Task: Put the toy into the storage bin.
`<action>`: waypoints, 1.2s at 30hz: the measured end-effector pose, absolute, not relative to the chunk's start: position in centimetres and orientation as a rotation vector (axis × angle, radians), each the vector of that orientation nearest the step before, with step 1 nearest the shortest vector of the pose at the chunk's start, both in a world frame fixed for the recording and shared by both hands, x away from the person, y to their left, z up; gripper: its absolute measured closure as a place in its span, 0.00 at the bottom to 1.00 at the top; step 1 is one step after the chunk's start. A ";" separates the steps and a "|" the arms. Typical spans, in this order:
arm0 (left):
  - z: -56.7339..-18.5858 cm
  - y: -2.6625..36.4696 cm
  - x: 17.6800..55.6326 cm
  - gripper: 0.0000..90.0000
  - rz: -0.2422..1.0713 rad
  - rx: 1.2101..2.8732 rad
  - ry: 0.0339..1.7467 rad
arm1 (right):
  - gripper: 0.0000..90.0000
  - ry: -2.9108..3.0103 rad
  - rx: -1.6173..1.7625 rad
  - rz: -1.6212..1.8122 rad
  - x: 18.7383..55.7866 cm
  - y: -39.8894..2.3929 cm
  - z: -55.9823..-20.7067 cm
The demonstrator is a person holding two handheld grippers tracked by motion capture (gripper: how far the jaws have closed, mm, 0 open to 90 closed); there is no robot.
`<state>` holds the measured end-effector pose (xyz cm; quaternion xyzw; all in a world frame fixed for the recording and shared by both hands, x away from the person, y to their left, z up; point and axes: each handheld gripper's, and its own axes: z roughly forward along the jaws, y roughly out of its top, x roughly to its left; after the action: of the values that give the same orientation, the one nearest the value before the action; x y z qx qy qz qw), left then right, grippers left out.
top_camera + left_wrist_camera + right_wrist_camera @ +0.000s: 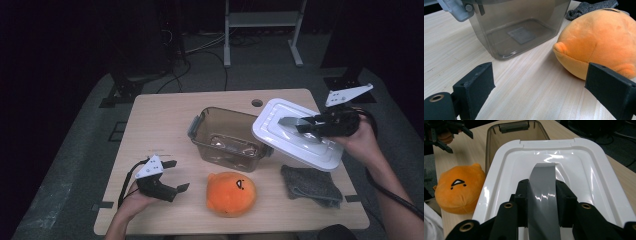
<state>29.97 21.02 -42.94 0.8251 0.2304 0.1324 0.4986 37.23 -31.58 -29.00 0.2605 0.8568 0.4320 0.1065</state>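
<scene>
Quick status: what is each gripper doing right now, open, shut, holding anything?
Left gripper: open, holding nothing, beside the round orange plush toy.
Right gripper: shut on the grey handle strip of the white plastic lid.

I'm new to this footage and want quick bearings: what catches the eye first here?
The orange plush toy at the table's near edge stands out most. Next comes the white lid, held up at the right by the right gripper, which is shut on the grey handle strip. Between them stands the open smoky container; the left gripper waits open at the near left.
</scene>
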 end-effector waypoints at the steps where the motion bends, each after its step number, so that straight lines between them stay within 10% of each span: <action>1: -43.0 21.0 30.0 0.09 0.321 1.997 0.558 | 0.74 2.521 0.773 1.273 37.1 -32.0 -29.1; 36: -43.0 20.9 30.0 0.09 0.310 2.008 0.556 | 0.74 2.491 0.986 1.314 33.5 -38.8 -35.8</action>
<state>30.03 20.89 -43.01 0.8285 0.2294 0.1279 0.4946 33.51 -38.79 -35.84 0.3293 0.8322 0.4390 0.0787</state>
